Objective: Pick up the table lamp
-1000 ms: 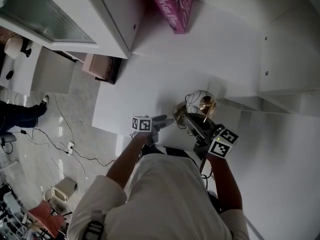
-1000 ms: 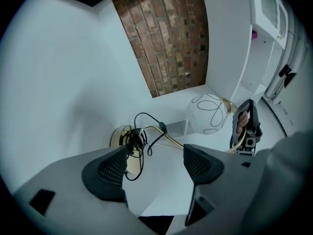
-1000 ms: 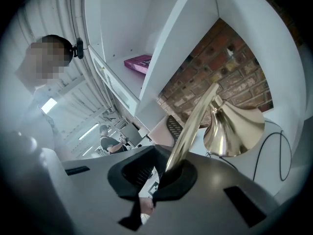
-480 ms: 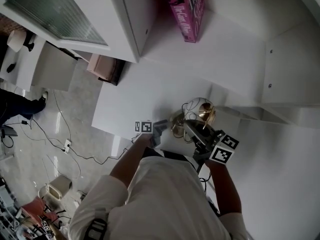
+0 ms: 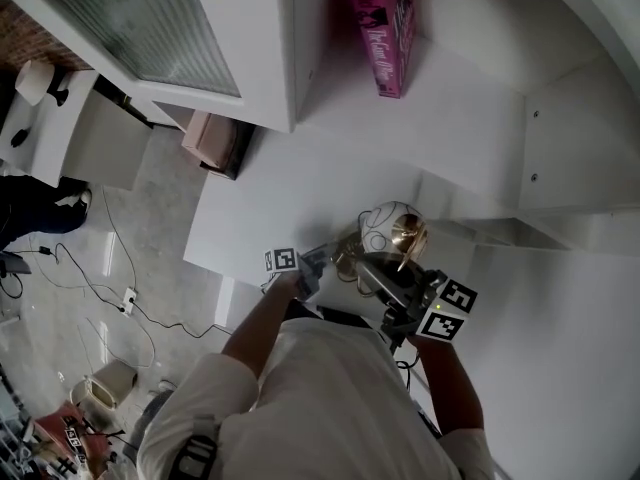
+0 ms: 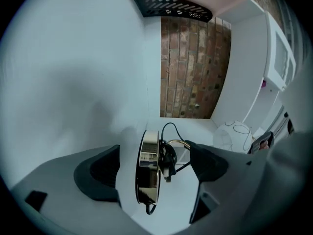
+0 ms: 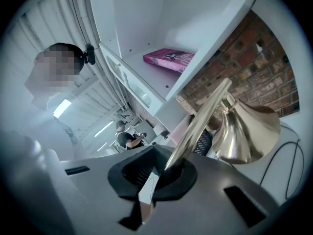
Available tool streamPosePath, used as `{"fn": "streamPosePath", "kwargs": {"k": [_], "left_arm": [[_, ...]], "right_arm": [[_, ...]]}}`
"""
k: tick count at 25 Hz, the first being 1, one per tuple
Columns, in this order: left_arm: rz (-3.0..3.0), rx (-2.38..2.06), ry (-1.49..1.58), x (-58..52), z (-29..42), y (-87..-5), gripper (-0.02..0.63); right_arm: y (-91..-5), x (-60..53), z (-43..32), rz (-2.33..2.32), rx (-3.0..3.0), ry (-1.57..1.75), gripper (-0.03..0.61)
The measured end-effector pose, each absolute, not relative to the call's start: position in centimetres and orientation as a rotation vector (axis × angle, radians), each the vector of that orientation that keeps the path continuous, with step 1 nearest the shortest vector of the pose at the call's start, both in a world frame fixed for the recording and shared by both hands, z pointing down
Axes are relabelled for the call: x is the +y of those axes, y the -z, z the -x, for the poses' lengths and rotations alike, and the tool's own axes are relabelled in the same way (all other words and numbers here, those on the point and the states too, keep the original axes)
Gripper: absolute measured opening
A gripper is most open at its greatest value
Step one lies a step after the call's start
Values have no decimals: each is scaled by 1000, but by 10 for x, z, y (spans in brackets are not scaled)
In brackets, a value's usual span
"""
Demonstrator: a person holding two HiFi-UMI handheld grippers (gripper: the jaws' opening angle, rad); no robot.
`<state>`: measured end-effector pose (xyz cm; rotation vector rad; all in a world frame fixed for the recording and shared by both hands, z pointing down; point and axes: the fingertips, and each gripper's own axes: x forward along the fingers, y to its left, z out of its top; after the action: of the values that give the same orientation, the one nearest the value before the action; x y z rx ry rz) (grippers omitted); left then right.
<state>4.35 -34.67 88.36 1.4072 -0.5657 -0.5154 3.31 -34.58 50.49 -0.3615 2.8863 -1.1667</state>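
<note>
Over white worktop (image 5: 270, 193), close to the person's chest: table lamp (image 5: 405, 233), brass, gripped by right gripper (image 7: 161, 173). Its jaws are clenched on the lamp's thin brass stem (image 7: 200, 121), which runs up and to the right out of the jaws. The bell-shaped brass shade (image 7: 247, 129) is just right of the stem. Round brass lamp base (image 6: 149, 165) shows edge-on between the jaws of left gripper (image 6: 154, 168). Those jaws are opening, with a gap each side of the base and the pads not pressing it. Can't tell if base touches worktop. Black cord (image 6: 168, 131) loops off the base. White globe w/ thin black line pattern (image 6: 234, 136) is just beside the lamp. In head view left gripper (image 5: 318, 260) sits left of lamp and right gripper (image 5: 385, 283) sits below it.

Surroundings: worktop is plain white, built into white shelving. Pink book (image 5: 385, 28) lies on the shelf (image 5: 450, 98) above. Ribbed glass cabinet door (image 5: 140, 28) at upper left. Brick wall (image 6: 190, 67) behind the unit. Grey shiny floor (image 5: 70, 318) at left w/ cables (image 5: 120, 298) trailing. Another person (image 7: 128, 138) stands far back in the room.
</note>
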Motion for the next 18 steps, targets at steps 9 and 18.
{"fn": "streamPosePath", "kwargs": {"k": [9, 18], "left_arm": [[-1383, -333, 721, -351, -57, -846, 300], [-1447, -330, 656, -344, -38, -832, 279]], "right_arm": [[-488, -328, -7, 293, 2971, 1082, 11], [-474, -308, 12, 273, 3040, 964, 11]]}}
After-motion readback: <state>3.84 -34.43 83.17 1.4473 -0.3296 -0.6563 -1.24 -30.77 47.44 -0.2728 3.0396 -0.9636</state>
